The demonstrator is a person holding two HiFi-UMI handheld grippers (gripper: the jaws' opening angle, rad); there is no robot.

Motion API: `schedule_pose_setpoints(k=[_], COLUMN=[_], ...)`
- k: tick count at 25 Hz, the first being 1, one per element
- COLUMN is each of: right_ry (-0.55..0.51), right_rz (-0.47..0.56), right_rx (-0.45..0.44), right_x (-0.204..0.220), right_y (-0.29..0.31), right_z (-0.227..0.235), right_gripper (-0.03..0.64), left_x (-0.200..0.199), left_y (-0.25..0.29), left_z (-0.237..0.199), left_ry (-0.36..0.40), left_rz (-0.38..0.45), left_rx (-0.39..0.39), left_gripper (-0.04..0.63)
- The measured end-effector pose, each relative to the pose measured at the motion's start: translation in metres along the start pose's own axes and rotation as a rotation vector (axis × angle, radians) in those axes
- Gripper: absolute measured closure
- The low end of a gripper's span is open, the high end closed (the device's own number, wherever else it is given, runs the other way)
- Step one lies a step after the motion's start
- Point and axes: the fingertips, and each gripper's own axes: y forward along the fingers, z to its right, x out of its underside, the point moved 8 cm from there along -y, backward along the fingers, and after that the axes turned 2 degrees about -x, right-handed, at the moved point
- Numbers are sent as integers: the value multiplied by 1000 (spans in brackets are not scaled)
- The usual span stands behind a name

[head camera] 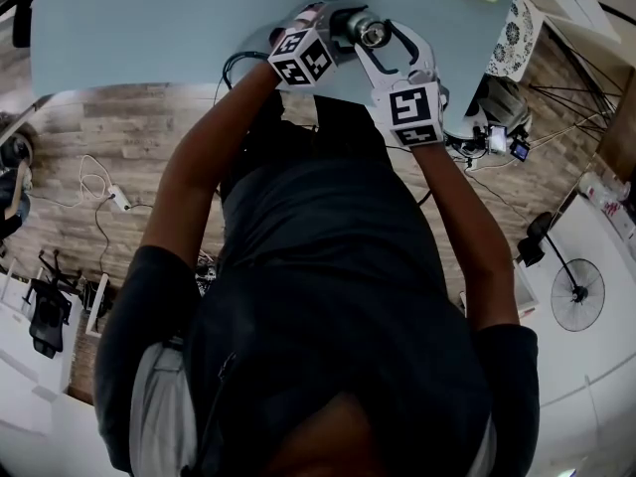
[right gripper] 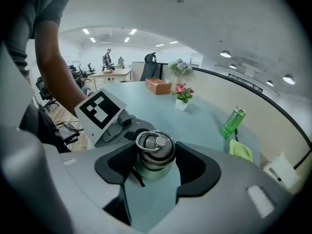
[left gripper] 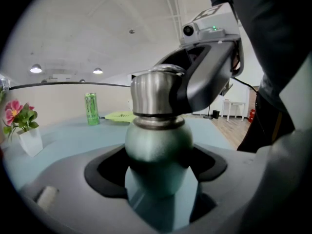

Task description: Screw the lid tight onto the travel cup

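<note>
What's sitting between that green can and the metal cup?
A flat lime-green grille lies on the table between can and cup, in the left gripper view.

A large pale blue table fills the scene. On it stands a tall green can, with a lime-green grilled fan just beside it. Farther along sit a small white pot of pink flowers and an orange-brown box, both well apart from the can. A metal travel cup is at the table's near edge; its base is hidden.
</note>
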Motion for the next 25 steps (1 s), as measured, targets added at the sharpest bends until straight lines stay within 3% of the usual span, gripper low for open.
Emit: schedule_pose_setpoints(k=[3,5,8,13,16,20,22,25], right_ry=[-85,-201,-460,-998,-1166,-1224,-1163,-987], right_rz=[-50,-84,-167,-306,-306,-280,-276,-285], right_rx=[-103,-180,-306,-515,-562,-613,-639,-668], right_x=[0,-5,-20,-34,-34,-31,-30,-29], right_y=[-5,-12,-20,-15,-5,3,5,11], right_z=[0,3,13,12,6,4,8,15], right_gripper=[360,354,350,350,351,383,387,388], left_x=[-1,-1,-1,-2,-2,-2,-2,0], left_y=[0,1,1,2,2,1,2,1], left_z=[0,0,0,1,1,0,0,-1], left_ry=[1,1,2,2,1,1,3,1], left_rz=[0,0,-2,-3,-4,-2,-2,-2], left_rx=[0,1,2,1,-1,-1,-1,-2], left_gripper=[179,178,178,178,179,179,178,178])
